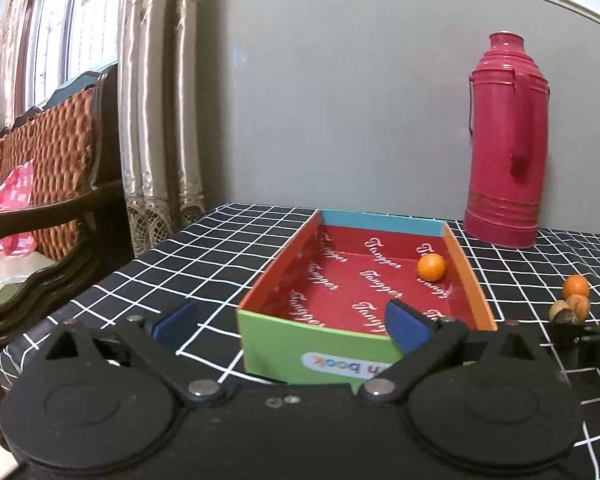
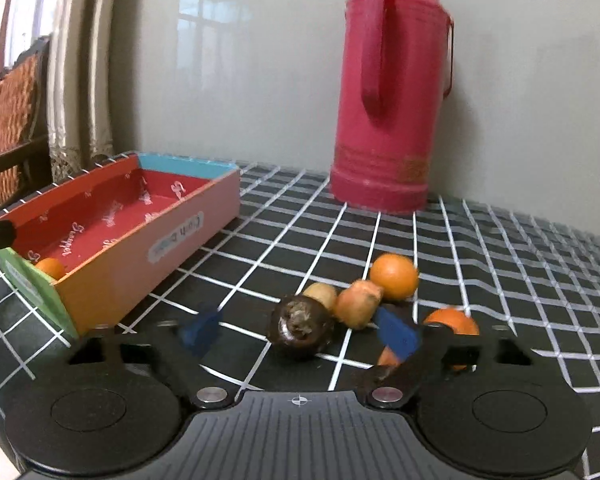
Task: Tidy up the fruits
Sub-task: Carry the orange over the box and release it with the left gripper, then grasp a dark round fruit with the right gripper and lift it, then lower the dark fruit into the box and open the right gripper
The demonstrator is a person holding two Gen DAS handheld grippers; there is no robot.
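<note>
Right tool [image 2: 300, 330] straddles dark fruit [image 2: 302, 332], oranges [image 2: 394, 276] crowding.

In the right wrist view, the right claw [image 2: 300, 330] and its blue fingertips [image 2: 398, 338] are smeared by blur. One orange [image 2: 454, 320] sits half hidden behind the right finger. The box [image 2: 148, 240] label is unreadable, and its green end hides most of another orange [image 2: 51, 269].

Tablecloth [image 2: 480, 240] is black with a white grid. The box [image 1: 316, 340] is a mix: green wall nearest the left gripper, orange sides, blue far end, red inside with white script. Past the right gripper's blue pads [image 2: 398, 336] sit orange fruits [image 2: 394, 276] and one dark brown fruit [image 2: 300, 332]. Flask [image 2: 392, 92] behind is magenta-pink.
</note>
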